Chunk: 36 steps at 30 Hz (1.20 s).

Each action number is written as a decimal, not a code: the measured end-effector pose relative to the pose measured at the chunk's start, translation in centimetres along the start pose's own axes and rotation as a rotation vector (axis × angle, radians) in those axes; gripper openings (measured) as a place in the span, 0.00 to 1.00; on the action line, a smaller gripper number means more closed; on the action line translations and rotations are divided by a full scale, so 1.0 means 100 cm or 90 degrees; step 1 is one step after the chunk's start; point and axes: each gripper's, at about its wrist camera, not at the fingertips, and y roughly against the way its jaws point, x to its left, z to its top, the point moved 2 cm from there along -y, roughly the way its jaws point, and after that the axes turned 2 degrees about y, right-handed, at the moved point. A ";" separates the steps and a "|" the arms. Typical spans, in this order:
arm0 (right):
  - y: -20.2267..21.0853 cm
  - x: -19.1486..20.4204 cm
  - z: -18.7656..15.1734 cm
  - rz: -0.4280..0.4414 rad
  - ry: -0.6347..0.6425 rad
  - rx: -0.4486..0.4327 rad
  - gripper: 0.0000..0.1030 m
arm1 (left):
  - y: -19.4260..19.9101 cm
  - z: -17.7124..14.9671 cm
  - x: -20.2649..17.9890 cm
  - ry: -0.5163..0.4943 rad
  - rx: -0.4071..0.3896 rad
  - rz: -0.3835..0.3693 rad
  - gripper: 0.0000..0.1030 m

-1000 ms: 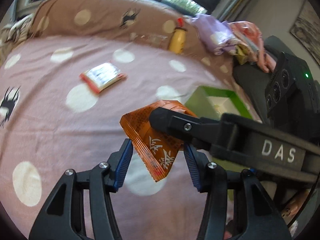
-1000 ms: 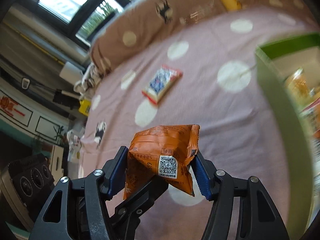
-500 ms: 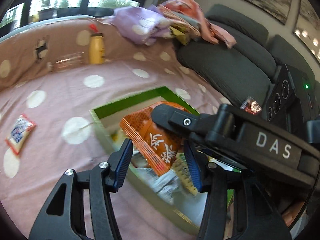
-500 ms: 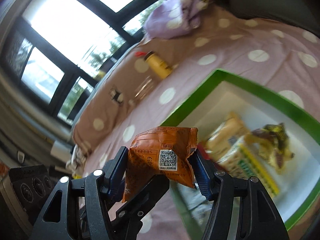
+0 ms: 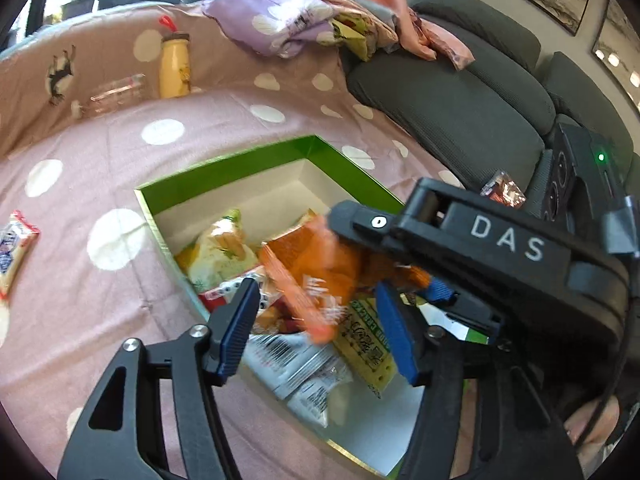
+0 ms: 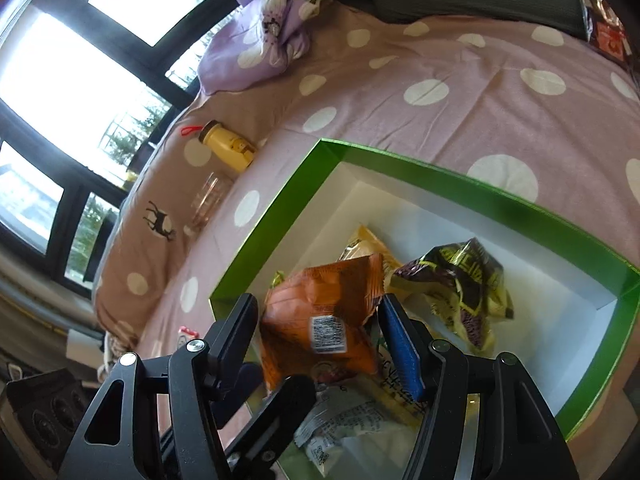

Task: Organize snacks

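Note:
An orange snack packet hangs over the open green box, which holds several other packets. My right gripper is shut on the orange packet, with pads at its two sides. In the left wrist view the same orange packet is blurred between the blue pads of my left gripper. Those jaws are opening and both pads stand clear of it. The right gripper reaches in from the right across that view. A red and white snack packet lies on the spotted bedspread, left of the green box.
A yellow bottle and a clear glass jar stand at the back of the bedspread. Purple and pink cloths are heaped on a dark sofa, where a small red packet lies.
Both grippers have carried the orange packet from over the bedspread to above the green box. The left jaws have spread away from the packet; the right still grips it.

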 end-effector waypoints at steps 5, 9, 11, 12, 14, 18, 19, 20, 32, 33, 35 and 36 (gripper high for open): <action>0.005 0.006 0.002 0.002 0.014 -0.024 0.69 | 0.035 -0.007 0.014 0.009 -0.030 0.042 0.73; 0.008 0.016 0.001 0.008 0.035 -0.033 0.71 | 0.068 -0.029 0.039 0.054 -0.042 0.107 0.74; 0.011 0.022 -0.001 0.017 0.047 -0.038 0.72 | 0.084 -0.040 0.053 0.082 -0.049 0.145 0.74; 0.012 0.026 -0.003 0.023 0.054 -0.039 0.74 | 0.093 -0.047 0.060 0.097 -0.054 0.166 0.74; 0.014 0.035 -0.006 0.036 0.072 -0.043 0.77 | 0.110 -0.058 0.076 0.131 -0.069 0.201 0.76; 0.015 0.054 -0.014 0.037 0.122 -0.050 0.80 | 0.143 -0.080 0.112 0.205 -0.099 0.246 0.81; 0.015 0.059 -0.016 0.036 0.131 -0.049 0.80 | 0.150 -0.085 0.120 0.216 -0.105 0.258 0.82; 0.014 0.064 -0.020 0.035 0.142 -0.047 0.80 | 0.156 -0.089 0.126 0.224 -0.110 0.268 0.82; -0.005 0.125 -0.063 0.037 0.278 -0.024 0.84 | 0.187 -0.108 0.169 0.296 -0.144 0.314 0.85; -0.006 0.129 -0.067 0.034 0.287 -0.026 0.84 | 0.189 -0.109 0.170 0.301 -0.145 0.314 0.85; -0.007 0.134 -0.072 0.028 0.301 -0.031 0.84 | 0.191 -0.111 0.174 0.307 -0.146 0.318 0.85; -0.008 0.136 -0.074 0.026 0.307 -0.032 0.84 | 0.191 -0.112 0.176 0.310 -0.146 0.322 0.85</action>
